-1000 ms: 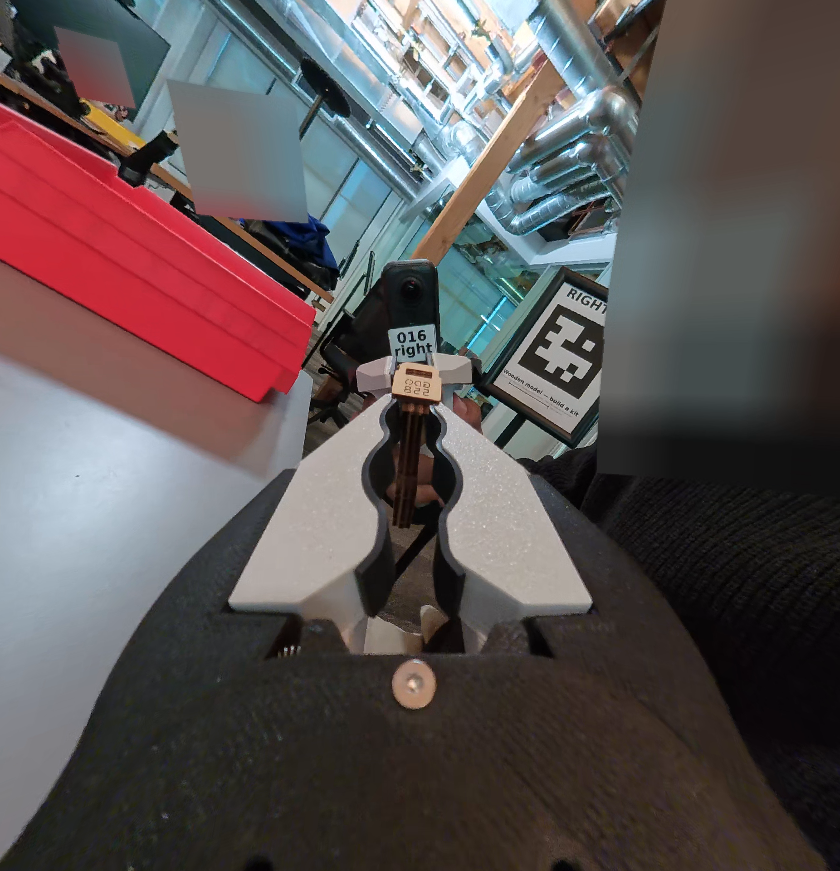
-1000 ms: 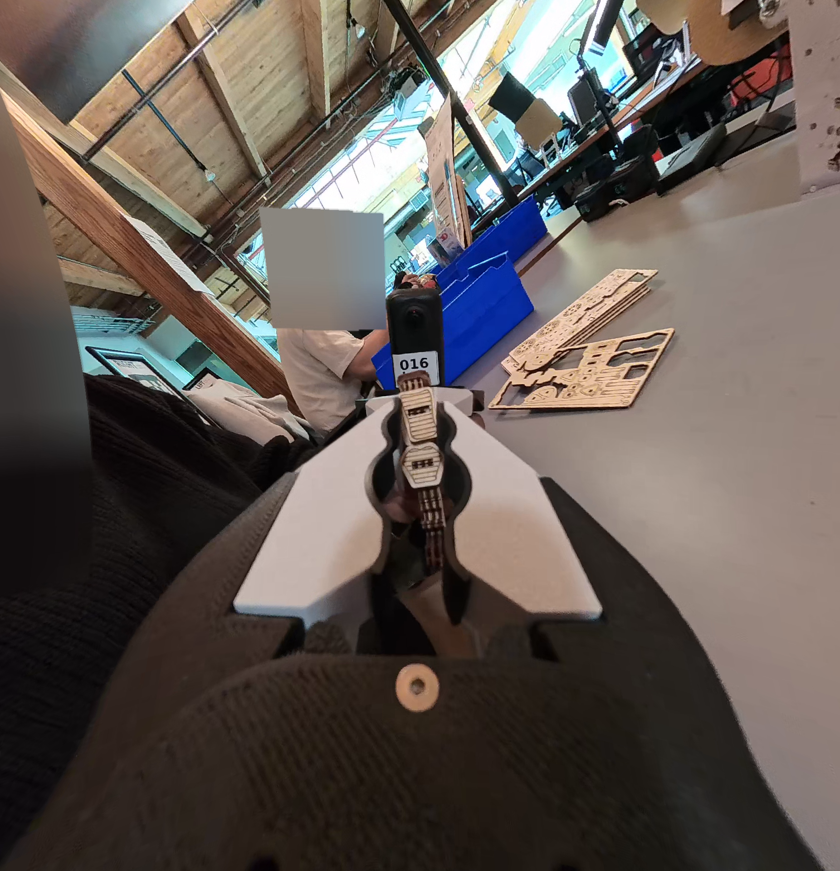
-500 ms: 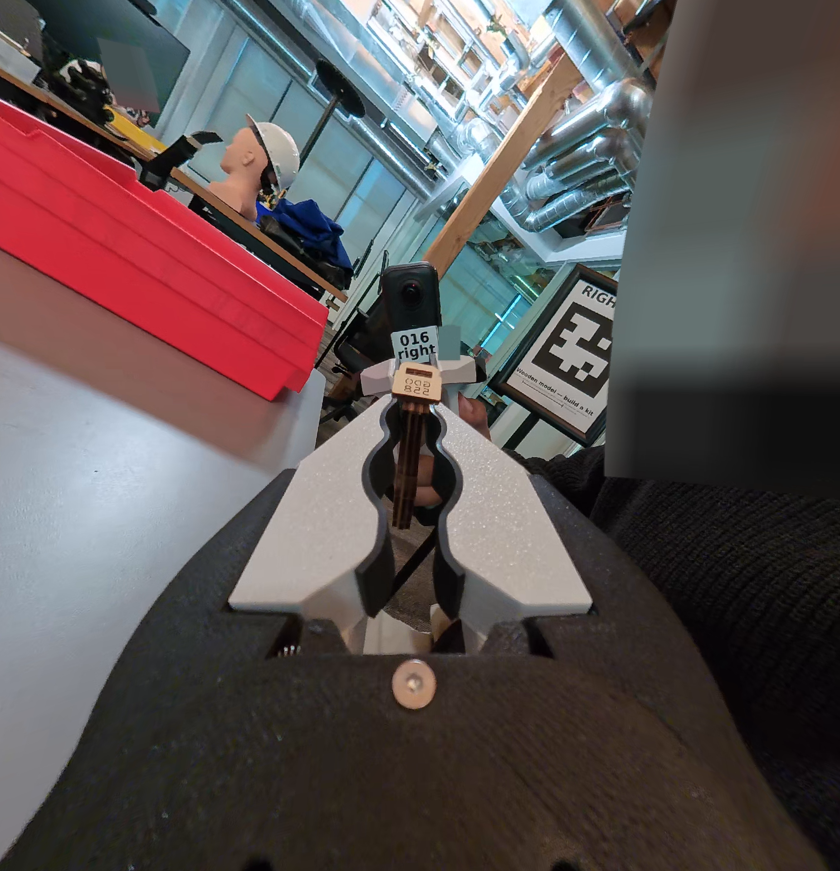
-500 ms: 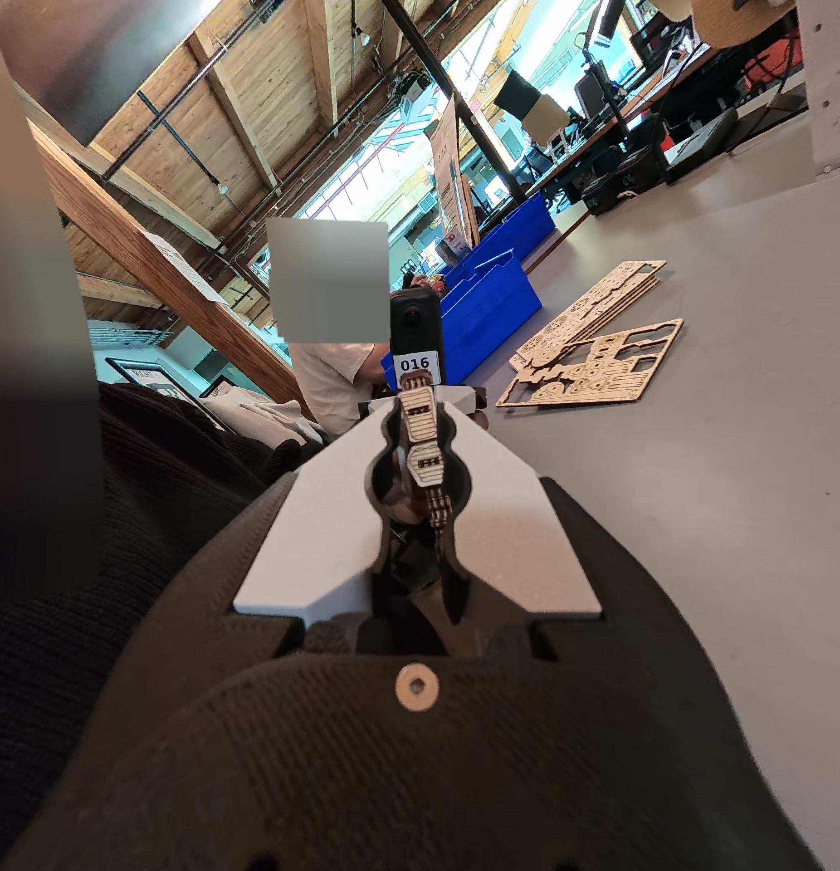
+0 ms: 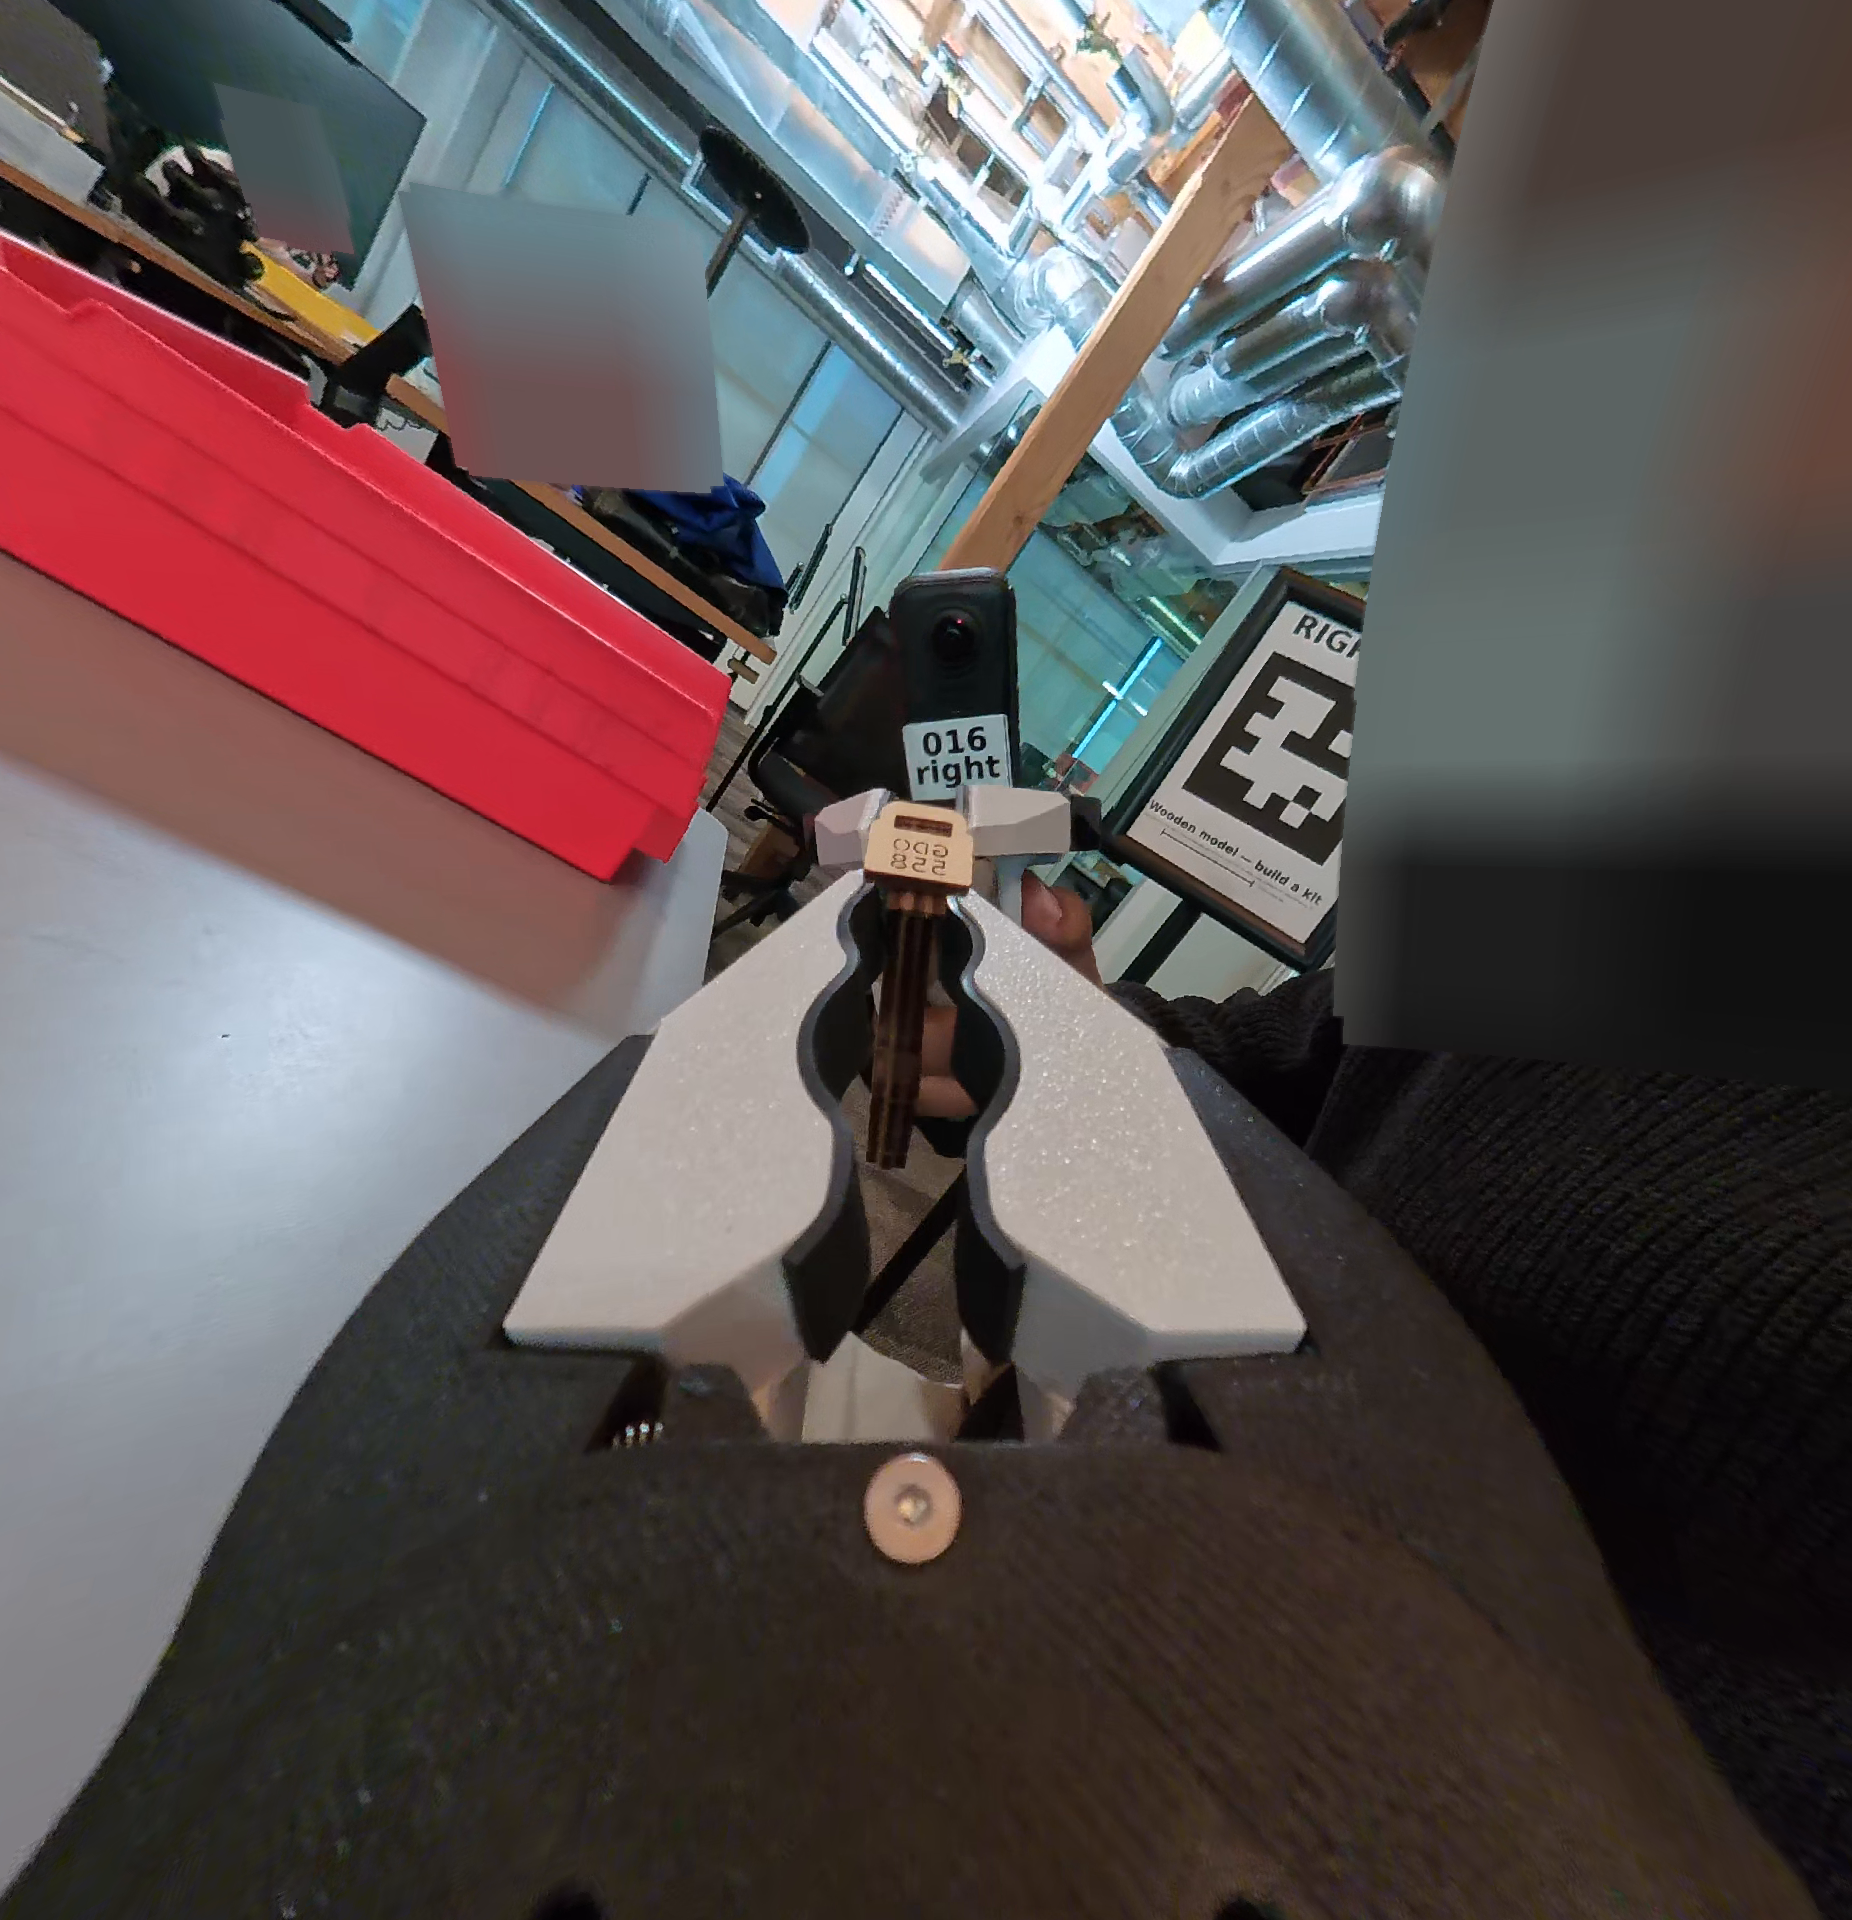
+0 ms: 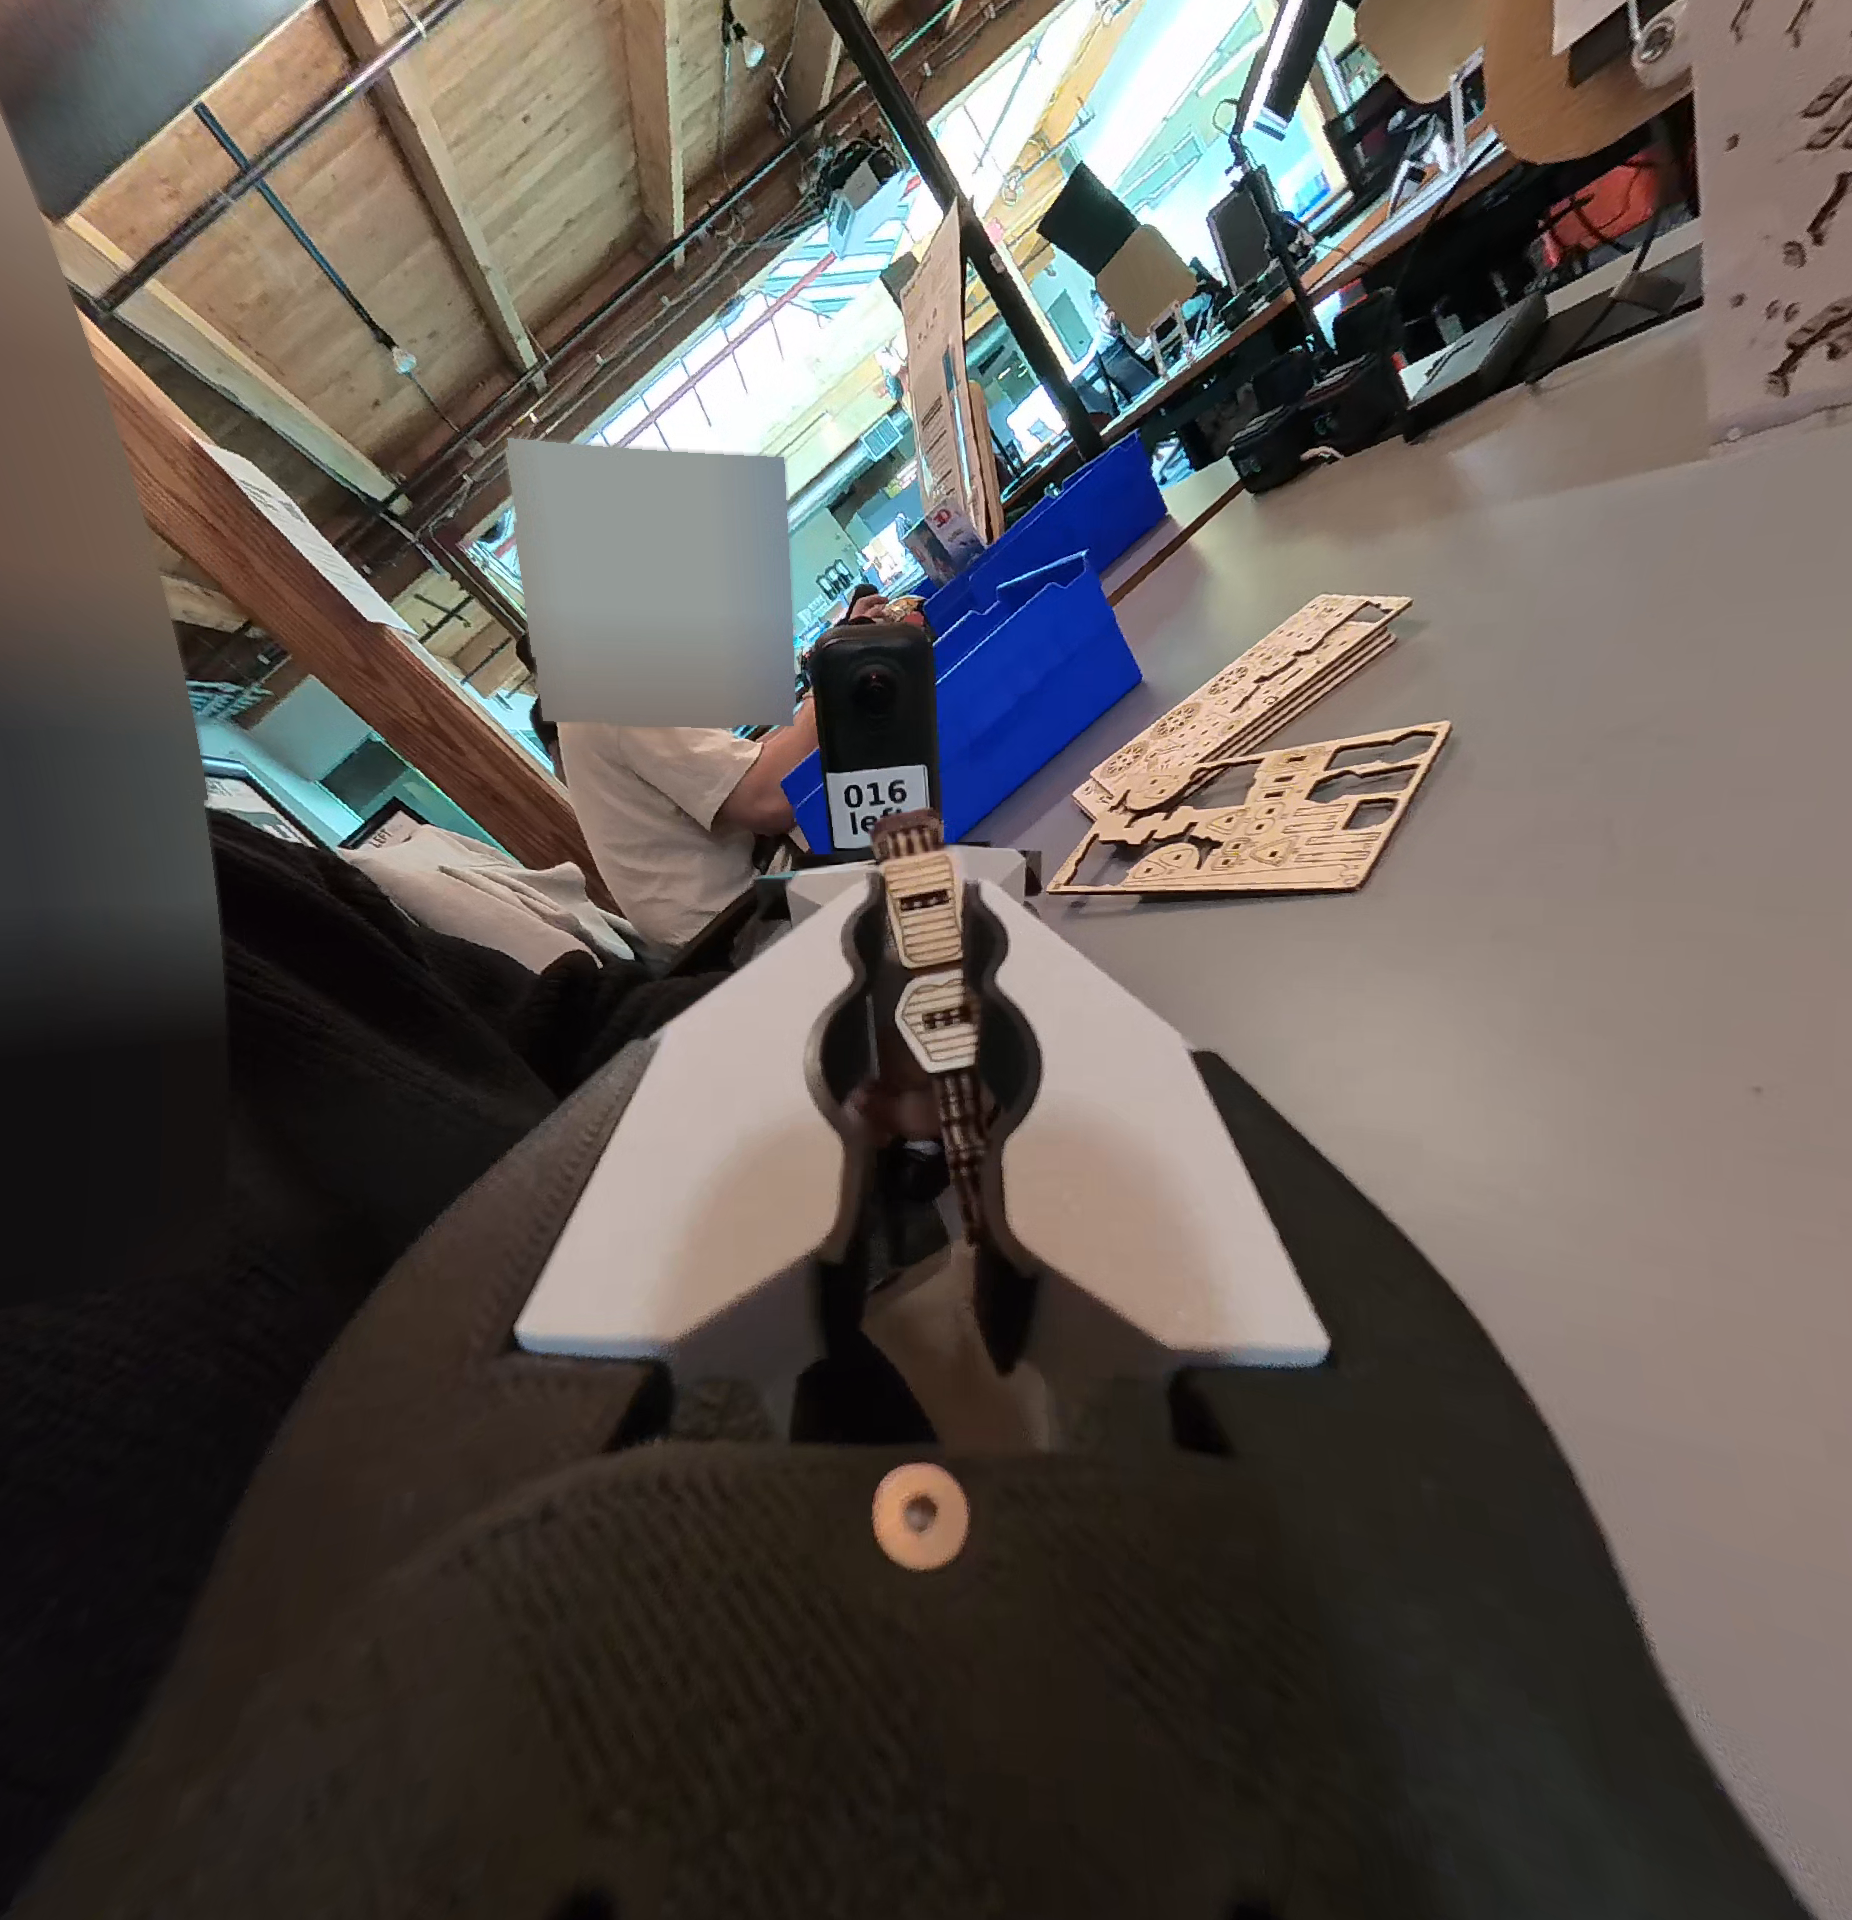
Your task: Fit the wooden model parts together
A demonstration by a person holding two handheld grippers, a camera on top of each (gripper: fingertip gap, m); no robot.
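Red plastic bin (image 5: pixel 330 582) on grey table (image 5: pixel 174 1143), far left. Left gripper (image 5: pixel 906 914) jaws closed on thin layered wooden strip (image 5: pixel 901 1029). Right gripper (image 6: pixel 927 914) pinches slatted pale wooden model part (image 6: pixel 937 997). Flat laser-cut wooden sheets (image 6: pixel 1265 800) right.

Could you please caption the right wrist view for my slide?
Right claw grips a wooden part facing the left claw.
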